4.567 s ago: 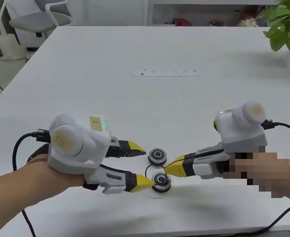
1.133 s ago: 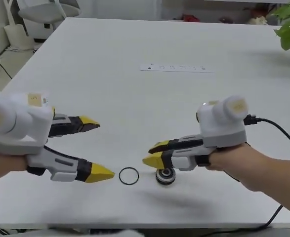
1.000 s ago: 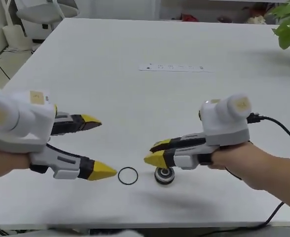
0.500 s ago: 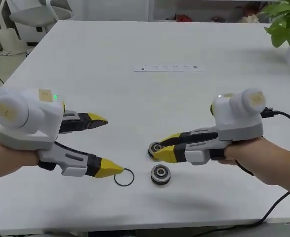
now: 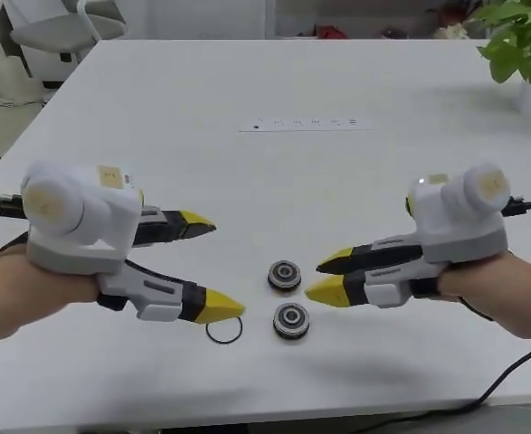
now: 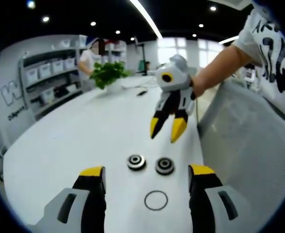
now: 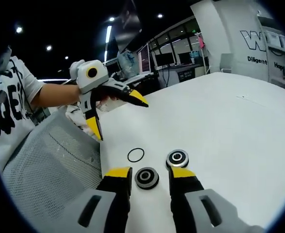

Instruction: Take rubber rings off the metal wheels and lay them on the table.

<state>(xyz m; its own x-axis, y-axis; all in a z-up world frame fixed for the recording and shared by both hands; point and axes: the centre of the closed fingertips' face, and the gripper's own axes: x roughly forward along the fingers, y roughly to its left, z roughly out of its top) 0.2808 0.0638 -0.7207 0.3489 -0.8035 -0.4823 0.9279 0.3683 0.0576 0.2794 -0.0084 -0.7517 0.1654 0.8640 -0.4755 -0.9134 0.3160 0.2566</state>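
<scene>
While left gripper (image 5: 226,266) and right gripper (image 5: 314,278) hang spread, empty, the rubber ring (image 5: 278,322) on near wheel (image 5: 291,319) looks thin, stretchy, snug: pinch its outer edge.

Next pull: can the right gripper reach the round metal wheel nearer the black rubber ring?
Likely yes: the right gripper is open, the round metal wheel lies just ahead of its jaws, nothing between.

the left gripper (image 5: 220,264) is hovering with jaws spread wide; the right gripper (image 5: 317,278) is facing it, jaws parted narrowly.
</scene>
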